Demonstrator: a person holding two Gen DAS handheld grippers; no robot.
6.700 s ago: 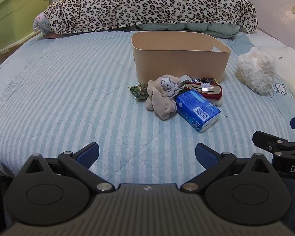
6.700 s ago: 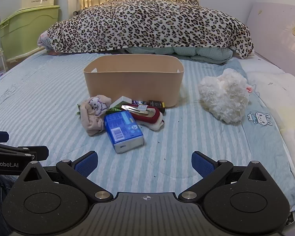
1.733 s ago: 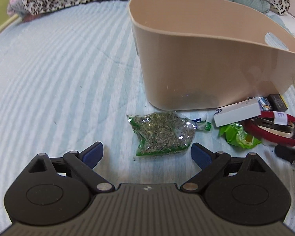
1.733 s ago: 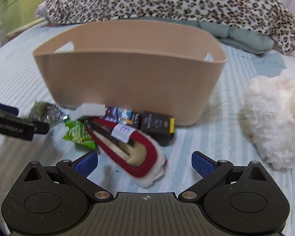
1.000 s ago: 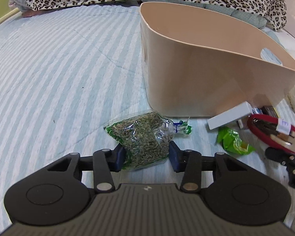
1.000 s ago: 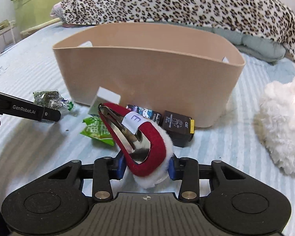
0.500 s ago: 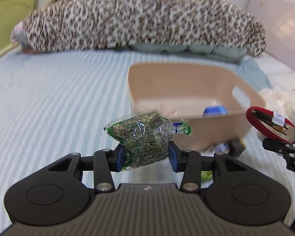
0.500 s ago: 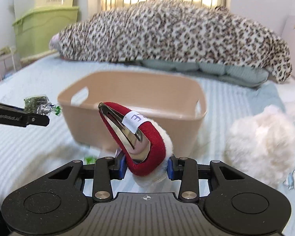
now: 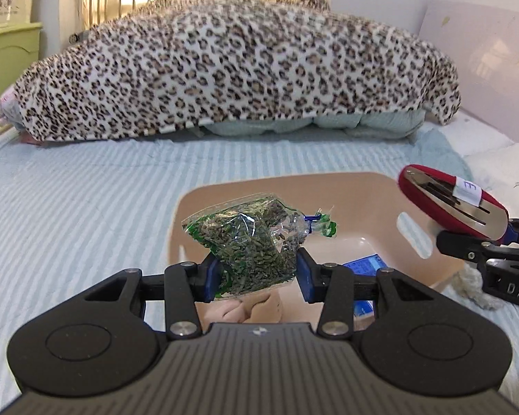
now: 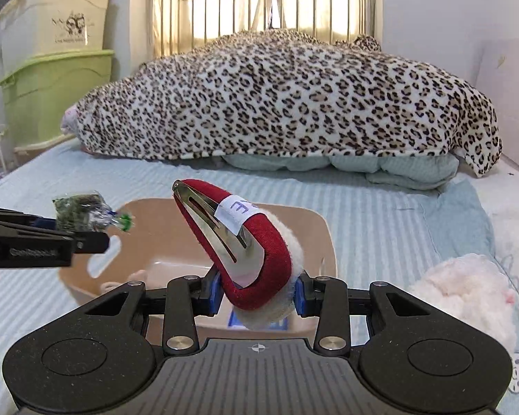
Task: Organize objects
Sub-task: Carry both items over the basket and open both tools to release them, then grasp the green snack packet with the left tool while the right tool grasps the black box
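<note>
Left gripper (image 9: 255,275) has lifted herb packet (image 9: 252,242) over bin (image 9: 391,186).

I see a glossy, crinkled clear plastic bag (image 9: 256,242) of dried green bits, a red felt clip (image 10: 256,242) with shiny metal and a paper tag, a smooth matt plastic bin (image 9: 370,186), fuzzy leopard fleece (image 9: 231,69), and matt striped cloth on the bed (image 9: 76,190).

the left gripper (image 9: 257,271) is level, pointing toward 12 o'clock, its blue pads clamped on a clear bag of green dried bits (image 9: 251,242). the right gripper (image 10: 257,292), at its 3 o'clock side, likewise points to 12 and pinches a red hair clip (image 10: 240,242) by its base.
</note>
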